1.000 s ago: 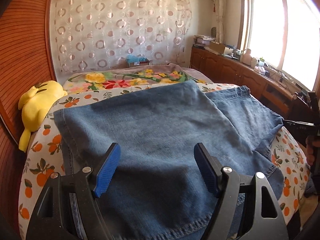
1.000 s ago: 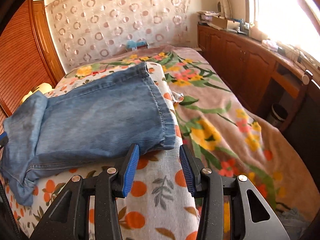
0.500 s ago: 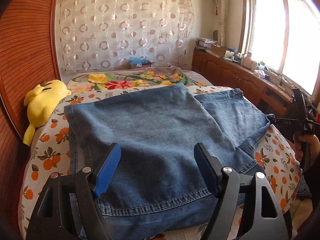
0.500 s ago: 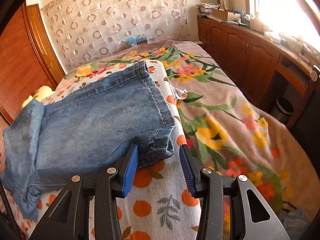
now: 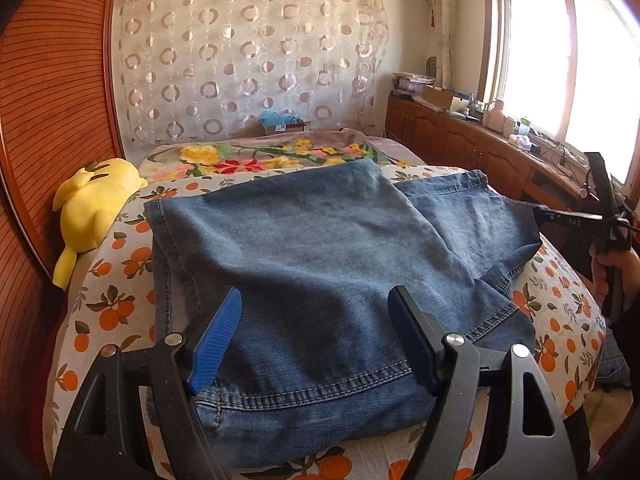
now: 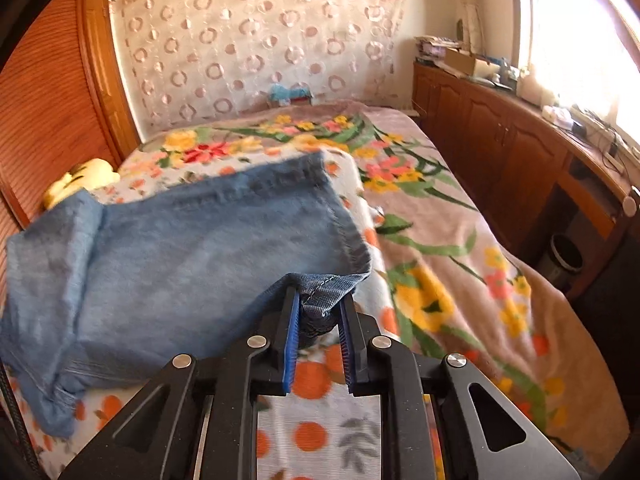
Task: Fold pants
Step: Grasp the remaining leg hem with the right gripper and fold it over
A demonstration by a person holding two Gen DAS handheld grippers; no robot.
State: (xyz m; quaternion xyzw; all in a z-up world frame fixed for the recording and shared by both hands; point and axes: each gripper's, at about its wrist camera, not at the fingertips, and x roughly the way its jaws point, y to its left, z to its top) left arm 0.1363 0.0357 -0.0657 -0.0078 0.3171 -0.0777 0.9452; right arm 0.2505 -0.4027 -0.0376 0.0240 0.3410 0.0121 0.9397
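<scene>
Blue denim pants (image 5: 320,240) lie folded across an orange-print sheet (image 5: 108,308) on the bed. My left gripper (image 5: 315,294) hovers open over their near stitched edge, with nothing pinched between its blue pads. In the right wrist view the pants (image 6: 180,248) spread to the left. My right gripper (image 6: 319,300) is closing its jaws, and the pads press on the near corner of the leg hem, which bunches up between them and lifts off the sheet. In the left wrist view that right gripper (image 5: 538,212) reaches in from the right edge, held by a hand (image 5: 608,272).
A yellow plush toy (image 5: 92,204) lies at the bed's left edge against a wooden slatted wall. A floral blanket (image 6: 440,240) covers the right and far side of the bed. Wooden cabinets (image 6: 500,140) and a dark bin (image 6: 564,258) stand along the right under the window.
My right gripper moved forward onto the hem corner and closed on it, raising the corner. The left gripper drew back, so more of the pants' near edge shows.
</scene>
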